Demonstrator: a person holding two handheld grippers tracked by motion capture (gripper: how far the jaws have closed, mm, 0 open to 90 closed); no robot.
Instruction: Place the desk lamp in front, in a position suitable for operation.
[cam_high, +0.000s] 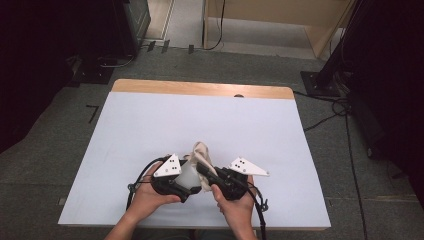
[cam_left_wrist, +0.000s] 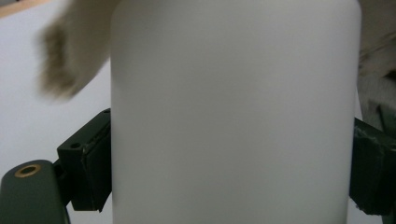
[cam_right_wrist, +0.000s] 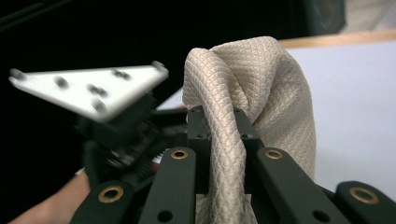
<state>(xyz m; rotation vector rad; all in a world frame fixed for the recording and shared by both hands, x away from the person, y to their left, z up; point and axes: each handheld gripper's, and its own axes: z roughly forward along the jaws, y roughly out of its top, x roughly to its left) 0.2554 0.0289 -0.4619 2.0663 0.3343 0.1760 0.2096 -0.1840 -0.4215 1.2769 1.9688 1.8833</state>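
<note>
A white plastic bottle (cam_left_wrist: 233, 116) stands between the pads of my left gripper (cam_left_wrist: 231, 172), which is shut on its sides; from above the bottle (cam_high: 189, 175) shows between the two hands near the table's front edge. A beige waffle-weave cloth (cam_right_wrist: 247, 107) is pinched in my right gripper (cam_right_wrist: 220, 135), bunched up above the jaws. In the high view the cloth (cam_high: 202, 151) rises over the bottle, with the right gripper (cam_high: 206, 170) against the bottle's right side and the left gripper (cam_high: 184, 181) at its left.
The white table top (cam_high: 150, 125) has a bare wooden strip (cam_high: 200, 89) along its far edge. Beyond the table lie grey floor, cables (cam_high: 330, 107) and dark stands.
</note>
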